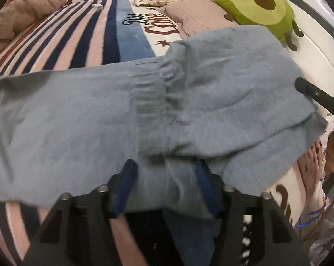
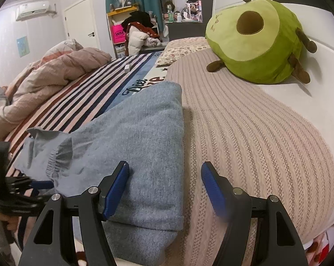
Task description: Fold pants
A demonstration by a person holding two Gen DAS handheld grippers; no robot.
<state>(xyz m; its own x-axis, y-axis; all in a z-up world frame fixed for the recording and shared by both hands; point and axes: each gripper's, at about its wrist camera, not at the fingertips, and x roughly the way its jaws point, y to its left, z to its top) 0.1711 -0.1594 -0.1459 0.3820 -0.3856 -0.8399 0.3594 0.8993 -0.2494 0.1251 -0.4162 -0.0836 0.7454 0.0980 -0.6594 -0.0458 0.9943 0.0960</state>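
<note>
Blue-grey pants [image 1: 78,122] lie across the bed, with the elastic waistband gathered near the middle of the left wrist view. My left gripper [image 1: 165,173] stands at their near edge. Its blue pads are apart, and a bunched fold of the fabric lies between them and partly drapes over the right one. In the right wrist view the pants [image 2: 140,128] form a folded stack. My right gripper [image 2: 165,165] is open over the stack's right edge, its left finger above the pants and its right finger above the knitted cover. The left gripper's blue pad [image 2: 40,184] shows at the pants' left edge.
A green avocado plush [image 2: 255,44] sits at the head of the bed, on the right. A pink knitted cover [image 2: 255,144] lies beside the pants and a striped blanket [image 1: 78,40] beyond them. A crumpled duvet [image 2: 56,73] is heaped at the far left. A floral pillow [image 2: 184,46] lies behind.
</note>
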